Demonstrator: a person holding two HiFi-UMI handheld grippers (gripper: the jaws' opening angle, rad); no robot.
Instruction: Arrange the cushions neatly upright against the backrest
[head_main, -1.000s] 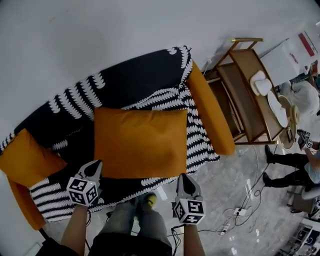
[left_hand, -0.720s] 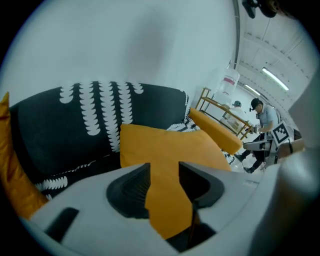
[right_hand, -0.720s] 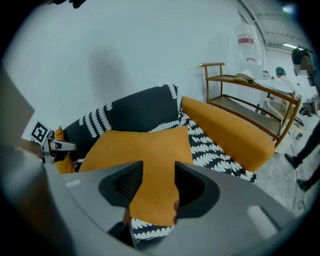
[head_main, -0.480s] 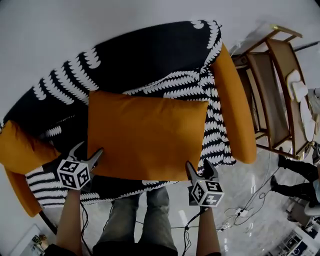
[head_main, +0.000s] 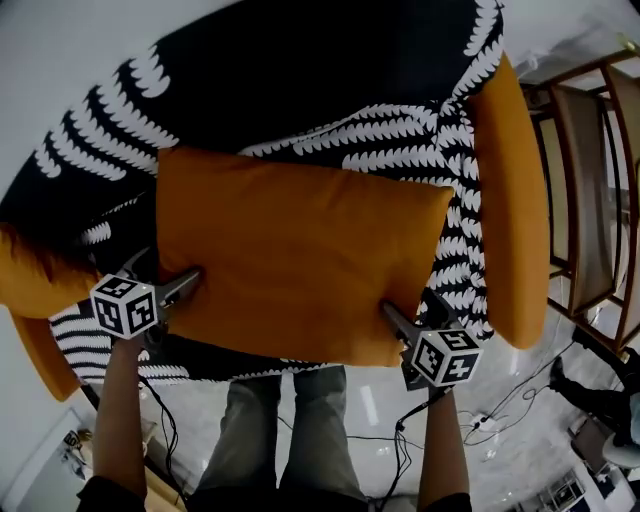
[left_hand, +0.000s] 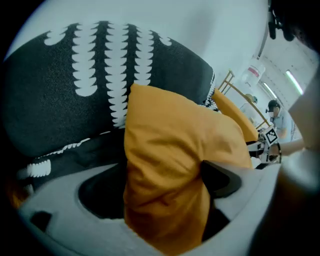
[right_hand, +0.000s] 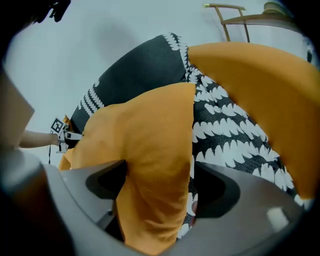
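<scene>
Nearby, side cushion (head_main: 40, 285), orange armrest (head_main: 512, 200), wooden rack (head_main: 590, 200)

Counts: 2 orange cushions: big cushion (head_main: 300, 250), small cushion (head_main: 35, 280). 1 sofa (head_main: 300, 80) with 2 orange armrests: left armrest (head_main: 42, 362), right armrest (head_main: 512, 200). 2 grippers: left gripper (head_main: 165, 272), right gripper (head_main: 412, 310). Jaws on both have just been opening, big cushion between them. 1 wooden rack (head_main: 585, 200).

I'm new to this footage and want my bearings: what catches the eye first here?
A large orange cushion fills the middle of the head view, over a black-and-white throw. The left gripper and right gripper sit at its near corners. Their jaws have just been opening, with cushion fabric between them.
</scene>
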